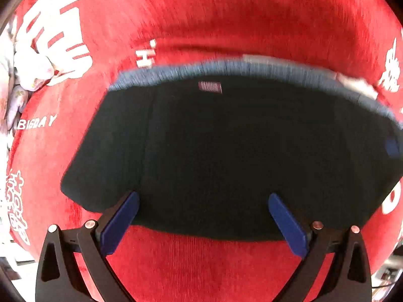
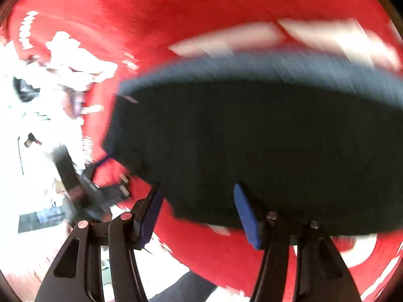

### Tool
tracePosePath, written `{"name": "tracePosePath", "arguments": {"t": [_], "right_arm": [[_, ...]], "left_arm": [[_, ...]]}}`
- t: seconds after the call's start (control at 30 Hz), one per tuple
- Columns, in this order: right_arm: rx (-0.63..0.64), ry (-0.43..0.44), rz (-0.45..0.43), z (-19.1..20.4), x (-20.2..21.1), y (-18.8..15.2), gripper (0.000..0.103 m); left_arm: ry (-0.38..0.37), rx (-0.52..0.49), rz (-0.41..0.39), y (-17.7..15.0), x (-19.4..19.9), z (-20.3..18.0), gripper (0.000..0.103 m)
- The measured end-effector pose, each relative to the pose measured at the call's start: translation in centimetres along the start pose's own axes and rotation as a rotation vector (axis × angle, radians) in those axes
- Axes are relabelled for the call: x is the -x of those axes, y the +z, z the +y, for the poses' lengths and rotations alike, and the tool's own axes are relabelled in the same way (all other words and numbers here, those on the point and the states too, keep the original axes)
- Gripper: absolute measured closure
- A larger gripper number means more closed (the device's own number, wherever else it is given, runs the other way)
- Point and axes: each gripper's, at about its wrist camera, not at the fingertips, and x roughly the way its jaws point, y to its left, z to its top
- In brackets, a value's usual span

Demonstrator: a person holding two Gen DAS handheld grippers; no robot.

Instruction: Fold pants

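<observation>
The dark pants [image 1: 226, 151] lie folded into a wide flat block on a red cloth [image 1: 201, 12], with a blue-grey band [image 1: 226, 69] along their far edge and a small label [image 1: 210, 86] near it. My left gripper [image 1: 203, 197] is open and points steeply down over the near edge of the pants, nothing between its blue pads [image 1: 121, 224]. In the blurred right wrist view the pants [image 2: 264, 151] fill the middle. My right gripper [image 2: 199, 187] is open above their near left corner, its pads empty. The left gripper [image 2: 100, 188] shows as a dark blur at the left.
The red cloth [image 2: 176, 5] carries white lettering [image 1: 55, 32] and covers the whole work surface. A pale patterned fabric [image 1: 15, 80] lies at its left edge. Beyond the cloth's near left edge, the right wrist view shows a bright floor area [image 2: 30, 226].
</observation>
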Motion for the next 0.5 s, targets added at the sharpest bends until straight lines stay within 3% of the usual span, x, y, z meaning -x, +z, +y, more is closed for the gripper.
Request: {"name": "tracePosePath", "arguments": {"t": [0.13,0.23,0.27,0.33,0.37,0.5], "right_arm": [[0.22,0.008,-0.031,7.2,-1.0,6.9,0.04],[0.361,-0.015,0.012,13.0,-5.7,10.5,0.04],[0.4,-0.039,0.035,14.4,-7.2,10.9,0.04],[0.462,-0.091,0.081,16.4,-10.9,12.2,0.04],[0.491,-0.119,0.103,17.1,-12.6,12.5,0.04],[0.626,-0.229,0.151,19.3,-18.1,13.6,0.04]], "left_arm": [[0.038,0.072,-0.092,2.6,0.7,2.3,0.0],[0.069,0.116,-0.001,2.7,-2.0,4.1,0.0],[0.064,0.123,0.044,2.2,-3.2,4.2,0.0],[0.04,0.119,-0.033,1.2,-2.9,4.3,0.0],[0.047,0.088,-0.043,0.9,-3.0,3.9,0.0],[0.007,0.12,-0.078,0.6,-3.0,4.4,0.0]]}}
